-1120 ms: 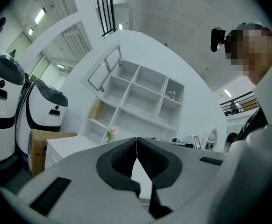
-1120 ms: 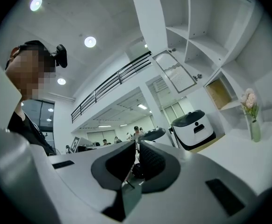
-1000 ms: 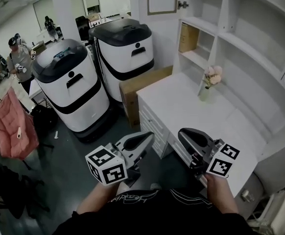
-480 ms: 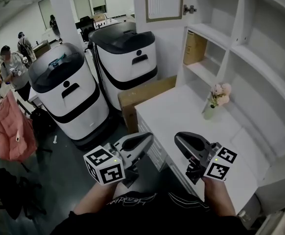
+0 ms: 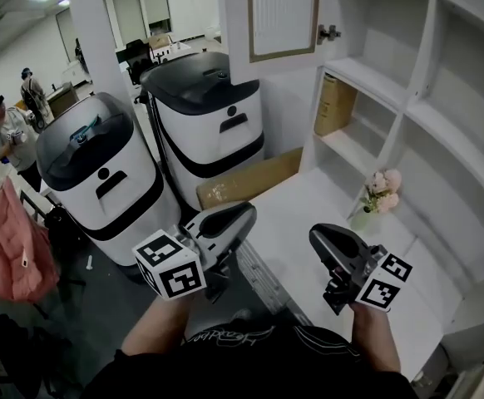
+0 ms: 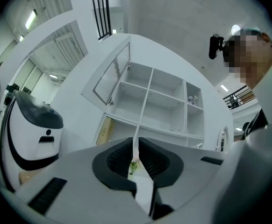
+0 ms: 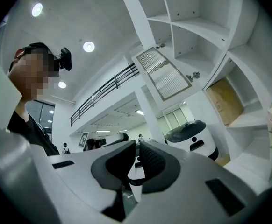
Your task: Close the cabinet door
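Your left gripper [image 5: 249, 212] and right gripper [image 5: 316, 233] are closed, empty; the open cabinet door [image 5: 282, 11] hangs above, likely nearer the left

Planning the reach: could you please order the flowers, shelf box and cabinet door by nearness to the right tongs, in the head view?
1. flowers, on the desk just beyond the right tongs.
2. shelf box, higher up, behind them.
3. cabinet door, open overhead.

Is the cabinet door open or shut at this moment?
Open. The cabinet door stands swung out from the shelves, leaving the upper compartment beside it uncovered in the head view.
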Demonstrator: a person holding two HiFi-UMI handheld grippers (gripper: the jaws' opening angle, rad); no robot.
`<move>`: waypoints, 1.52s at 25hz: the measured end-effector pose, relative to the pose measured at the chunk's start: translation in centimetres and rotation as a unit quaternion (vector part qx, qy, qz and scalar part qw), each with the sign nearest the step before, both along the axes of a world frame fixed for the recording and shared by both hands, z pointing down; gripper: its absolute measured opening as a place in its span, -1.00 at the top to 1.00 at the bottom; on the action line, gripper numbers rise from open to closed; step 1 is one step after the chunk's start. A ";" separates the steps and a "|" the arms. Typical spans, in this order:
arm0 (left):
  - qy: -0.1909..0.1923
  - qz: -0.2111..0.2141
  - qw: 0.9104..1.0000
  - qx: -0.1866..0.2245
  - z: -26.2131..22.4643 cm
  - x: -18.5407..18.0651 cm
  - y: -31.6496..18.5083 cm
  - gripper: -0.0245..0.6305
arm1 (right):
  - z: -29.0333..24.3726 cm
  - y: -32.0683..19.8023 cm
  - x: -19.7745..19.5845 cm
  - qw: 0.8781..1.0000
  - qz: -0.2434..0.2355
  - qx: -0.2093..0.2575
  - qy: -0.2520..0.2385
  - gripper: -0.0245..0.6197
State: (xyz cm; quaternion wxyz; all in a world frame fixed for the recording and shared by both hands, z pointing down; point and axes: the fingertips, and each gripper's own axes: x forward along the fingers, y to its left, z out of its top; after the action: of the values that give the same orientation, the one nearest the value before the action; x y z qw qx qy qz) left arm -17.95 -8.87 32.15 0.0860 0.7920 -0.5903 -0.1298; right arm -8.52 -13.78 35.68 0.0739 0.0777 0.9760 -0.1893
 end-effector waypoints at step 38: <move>-0.113 0.126 0.975 0.142 -13.6 -21.5 -20.8 0.07 | -0.3 -10.8 -12.7 0.988 0.152 0.017 0.036 0.76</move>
State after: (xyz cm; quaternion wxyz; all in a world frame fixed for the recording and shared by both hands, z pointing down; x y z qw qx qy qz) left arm -39.45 -29.71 18.59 -0.0796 0.8735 -0.4675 -0.1102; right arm -21.23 -24.55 35.43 0.0650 -0.0768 0.9816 -0.1621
